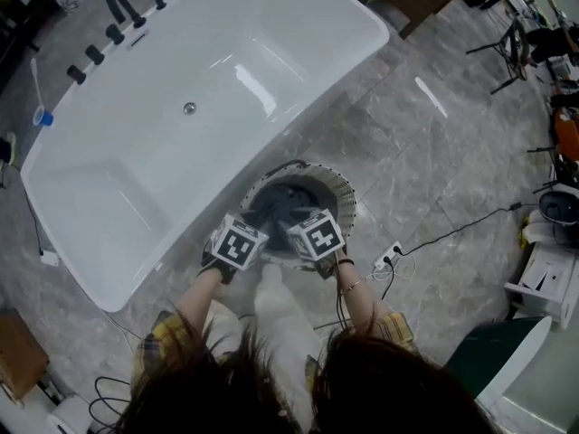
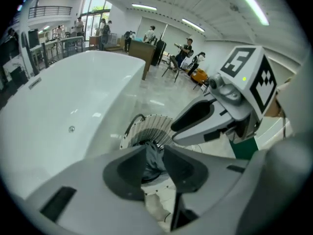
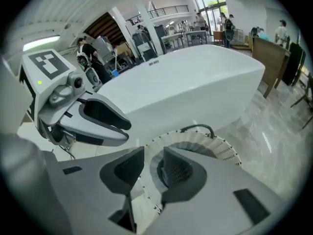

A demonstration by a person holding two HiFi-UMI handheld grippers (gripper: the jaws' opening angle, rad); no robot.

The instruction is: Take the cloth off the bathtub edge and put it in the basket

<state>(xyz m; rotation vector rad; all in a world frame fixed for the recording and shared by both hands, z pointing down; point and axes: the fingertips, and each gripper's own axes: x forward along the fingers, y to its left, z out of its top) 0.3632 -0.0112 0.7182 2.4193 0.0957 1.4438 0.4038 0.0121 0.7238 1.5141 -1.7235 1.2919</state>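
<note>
The dark grey cloth (image 1: 288, 202) lies bunched inside the round white ribbed basket (image 1: 348, 197), which stands on the floor against the white bathtub (image 1: 181, 107). Both grippers hover side by side over the basket's near rim. The left gripper (image 1: 242, 239) is open. In its own view the cloth (image 2: 152, 163) shows down through the narrow gap between the jaws (image 2: 154, 148), in the basket (image 2: 156, 124) below, and the pads are not pressing on it. The right gripper (image 1: 312, 233) is open and empty. Its own view shows only the basket rim (image 3: 205, 143) between its jaws (image 3: 153, 149).
Black tap fittings (image 1: 109, 25) sit at the tub's far left end. A power strip (image 1: 389, 256) with a cable lies on the tiled floor right of the basket. A green bin (image 1: 493, 355) and stands crowd the right side. The person's legs are just behind the basket.
</note>
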